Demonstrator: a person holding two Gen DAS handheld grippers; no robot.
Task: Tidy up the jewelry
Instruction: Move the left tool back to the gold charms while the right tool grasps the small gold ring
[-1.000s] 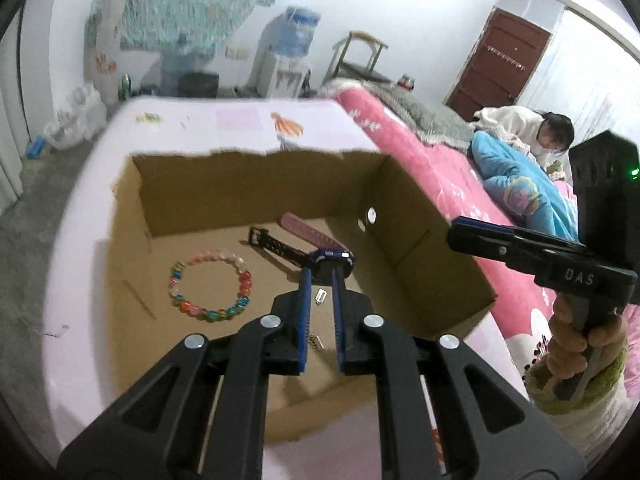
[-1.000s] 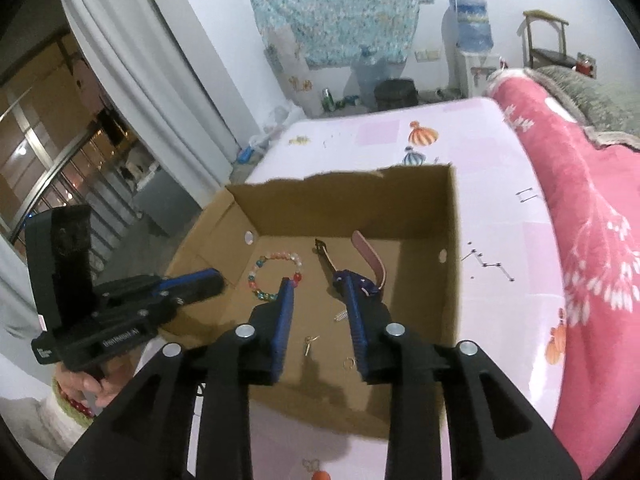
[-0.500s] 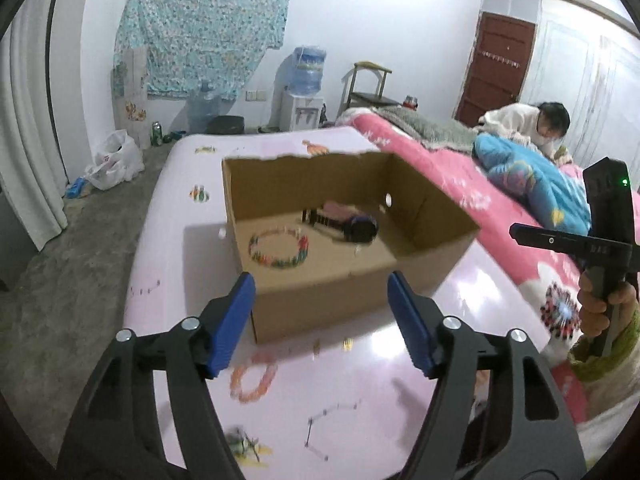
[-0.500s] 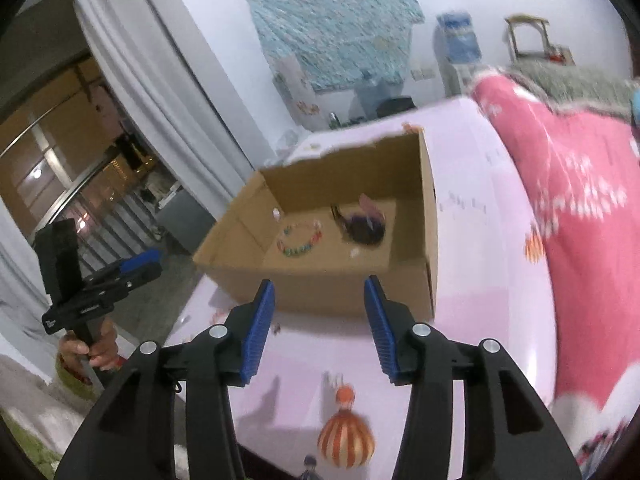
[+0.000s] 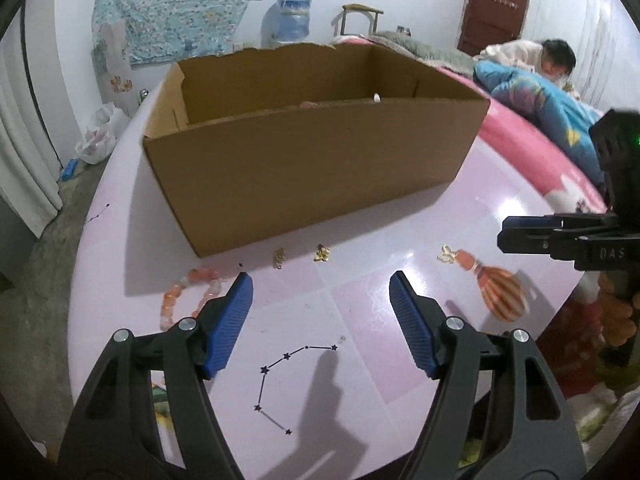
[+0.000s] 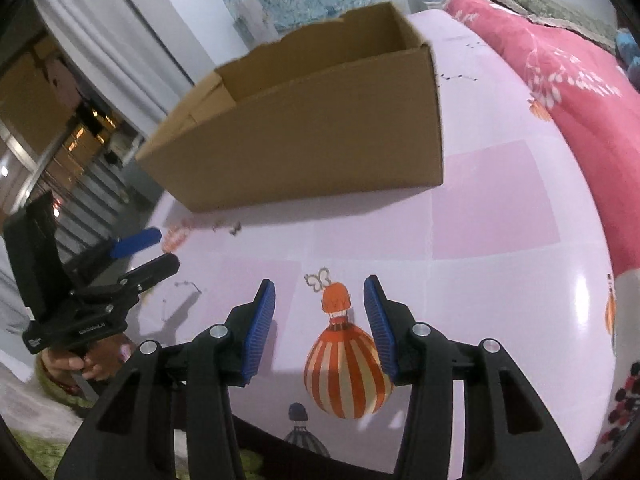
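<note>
A brown cardboard box point(image 5: 312, 168) stands on the pink table; its inside is mostly hidden from here. In front of it lie a pink bead bracelet point(image 5: 188, 296), two small gold earrings point(image 5: 279, 258) point(image 5: 322, 253) and a pale butterfly charm point(image 5: 449, 255). My left gripper point(image 5: 321, 286) is open and empty, low over the table just short of the earrings. My right gripper point(image 6: 319, 292) is open and empty; the butterfly charm point(image 6: 318, 279) lies between its fingertips. The box point(image 6: 304, 136) stands beyond it.
The table cover point(image 5: 360, 320) is printed with an orange striped balloon point(image 6: 344, 364) and star lines. A pink bed point(image 6: 560, 72) runs along the right side. A person lies on it point(image 5: 552, 56). The table's near edge is just below both grippers.
Both grippers pulled back out of the box and dropped low in front of it. The left gripper opened, leaving the watch in the box. The right gripper stayed open.
</note>
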